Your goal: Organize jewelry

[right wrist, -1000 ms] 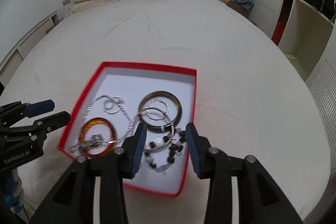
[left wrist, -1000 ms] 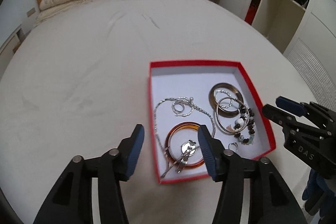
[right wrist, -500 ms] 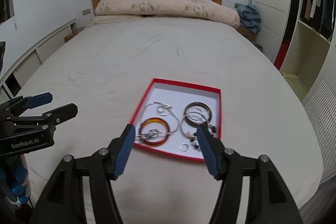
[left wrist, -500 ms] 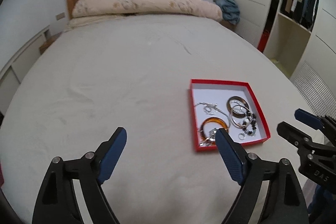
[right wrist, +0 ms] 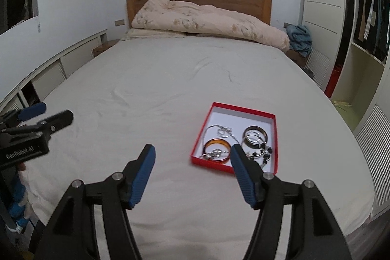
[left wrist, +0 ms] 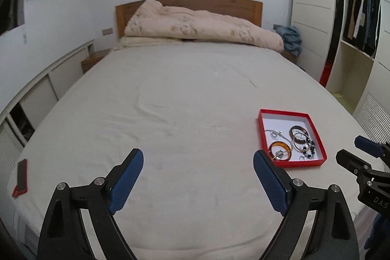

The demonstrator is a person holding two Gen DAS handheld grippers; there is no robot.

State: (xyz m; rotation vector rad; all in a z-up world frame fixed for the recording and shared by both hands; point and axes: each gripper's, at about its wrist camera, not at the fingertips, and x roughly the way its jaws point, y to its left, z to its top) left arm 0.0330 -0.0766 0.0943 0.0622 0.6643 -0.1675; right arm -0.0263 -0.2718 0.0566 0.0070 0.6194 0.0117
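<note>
The left gripper (left wrist: 197, 177), a black two-finger clamp with blue ribbed pads, has its jaws spread very wide and opening further, with only bare bedsheet between them and nothing held. The right gripper (right wrist: 192, 173), of the same black and blue build, stands moderately open over the sheet, likewise empty; its right pad overlaps the near edge of the tray in its own view without touching it. Each gripper shows at the edge of the other's view, well apart from its partner. Beyond the fingertips lies the shallow red cardboard tray with a white floor (right wrist: 246, 111), resting flat on the pale cream bedsheet (left wrist: 182, 94) near the foot of the bed, toward its right side. Inside the tray, the translucent amber bangle (right wrist: 217, 147) sits at the near left with a small silver clasp piece lying on its front rim; a silver chain necklace (right wrist: 220, 132) curls behind it toward the left wall; a dark brown bangle (right wrist: 255, 134) lies at the right with thin silver hoops overlapping it, and a string of dark and pale beads (right wrist: 266, 155) trails from it toward the near right corner. Far off at the left edge of the bed lies a flat red-cased phone (left wrist: 20, 177). At the head of the bed, a rumpled peach quilt (left wrist: 195, 26) is heaped against the wooden headboard (left wrist: 243, 5).
</note>
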